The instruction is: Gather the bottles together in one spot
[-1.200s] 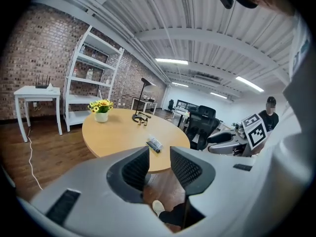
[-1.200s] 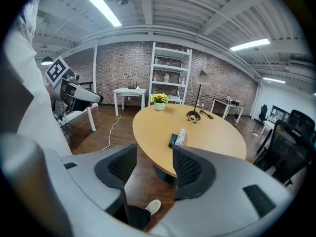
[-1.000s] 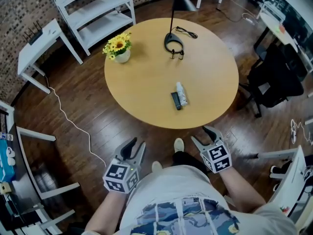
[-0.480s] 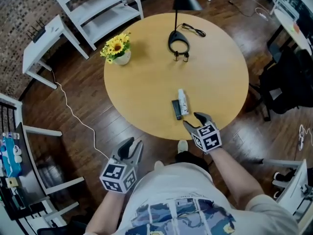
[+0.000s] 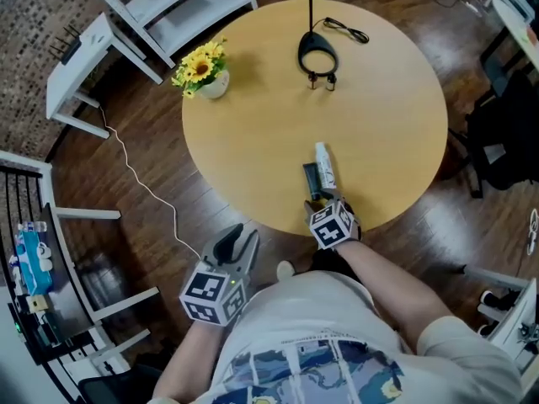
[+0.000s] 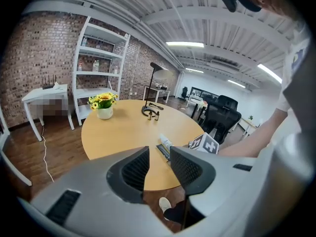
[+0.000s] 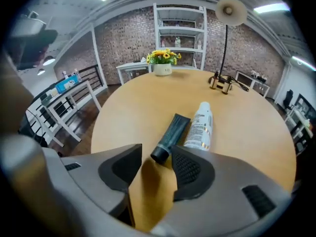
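place: open-plan office | evidence: brick wall (image 6: 29, 53), white shelving (image 6: 101, 68), black office chair (image 6: 224, 113), ceiling strip lights (image 6: 185, 44)

From overhead, the head camera looks steeply down on the whole round pale-wood table (image 5: 253, 124). The camera on the left gripper (image 5: 238, 241) sits low off the near edge, facing across the top. The camera on the right gripper (image 5: 327, 200) hovers close over that edge. All three share the dark capped tube (image 5: 312, 179) and the white plastic bottle (image 5: 324, 165).
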The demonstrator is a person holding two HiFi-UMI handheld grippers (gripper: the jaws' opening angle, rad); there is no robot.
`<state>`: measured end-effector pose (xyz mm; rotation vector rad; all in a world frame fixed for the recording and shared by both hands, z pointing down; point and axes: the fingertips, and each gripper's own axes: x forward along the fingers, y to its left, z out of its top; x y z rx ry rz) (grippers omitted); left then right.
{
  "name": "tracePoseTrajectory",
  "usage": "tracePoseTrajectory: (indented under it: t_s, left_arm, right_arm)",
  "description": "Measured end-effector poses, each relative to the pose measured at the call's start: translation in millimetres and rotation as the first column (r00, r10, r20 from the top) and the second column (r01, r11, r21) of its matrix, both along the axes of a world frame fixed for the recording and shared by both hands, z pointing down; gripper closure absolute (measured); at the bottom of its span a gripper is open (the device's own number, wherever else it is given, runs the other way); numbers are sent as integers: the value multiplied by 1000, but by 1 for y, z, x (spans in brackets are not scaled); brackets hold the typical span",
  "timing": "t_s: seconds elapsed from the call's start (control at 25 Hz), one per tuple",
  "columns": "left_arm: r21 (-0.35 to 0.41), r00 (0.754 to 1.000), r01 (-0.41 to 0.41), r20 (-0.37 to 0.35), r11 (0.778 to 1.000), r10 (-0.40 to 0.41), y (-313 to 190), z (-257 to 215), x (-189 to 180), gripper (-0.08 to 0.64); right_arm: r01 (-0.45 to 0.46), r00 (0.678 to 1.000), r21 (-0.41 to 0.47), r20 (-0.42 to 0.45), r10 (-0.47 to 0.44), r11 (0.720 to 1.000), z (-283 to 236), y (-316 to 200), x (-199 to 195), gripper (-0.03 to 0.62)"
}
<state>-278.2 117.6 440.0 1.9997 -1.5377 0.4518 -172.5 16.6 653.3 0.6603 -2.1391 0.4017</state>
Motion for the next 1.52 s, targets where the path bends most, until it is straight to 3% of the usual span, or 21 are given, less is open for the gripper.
tracePoseTrajectory:
  t_s: [0.28, 0.56, 0.8, 0.88, 0.96, 1.04, 1.12, 1.2, 1.32, 1.48, 1.52]
  left_arm:
    - [-15, 1000, -22, 11, 1000, 22, 16, 5, -5, 449]
    - [-13, 995, -95, -31, 995, 94, 31, 17, -9, 449]
    - [-18, 971, -225, -81, 974, 223, 45, 35, 10, 449]
    - [-19, 958, -256, -137, 966, 251, 47, 41, 22, 449]
    - [-23, 937, -268, -240, 963, 255, 45, 46, 34, 449]
    - [-31, 889, -250, -403, 968, 216, 42, 46, 46, 448]
    - [-39, 797, -214, -584, 976, 151, 34, 40, 53, 436]
    - [-18, 699, -192, -704, 981, 124, 22, 25, 56, 434]
    - [24, 573, -221, -806, 975, 149, 2, -2, 68, 433]
    - [11, 355, -304, -927, 953, 124, -12, -19, 98, 414]
    - [4, 317, -312, -942, 950, 108, -17, -21, 103, 429]
  right_arm:
    - [-91, 996, -9, -19, 91, 996, 11, -9, 6, 442]
    - [-192, 974, -82, 106, 200, 978, -13, 10, 23, 457]
    - [-320, 881, -218, 291, 374, 922, -54, 46, 34, 463]
    - [-338, 842, -248, 351, 410, 908, -73, 60, 40, 463]
    - [-346, 791, -280, 426, 439, 895, -98, 73, 43, 465]
    - [-336, 742, -289, 505, 441, 896, -130, 88, 43, 465]
    - [-322, 714, -256, 567, 411, 912, -164, 104, 44, 465]
    - [-309, 697, -197, 619, 362, 930, -195, 117, 46, 466]
    - [-291, 689, -95, 670, 277, 952, -233, 129, 49, 466]
    - [-258, 717, 2, 671, 190, 966, -252, 136, 56, 466]
    - [-248, 724, 20, 668, 172, 969, -252, 134, 57, 466]
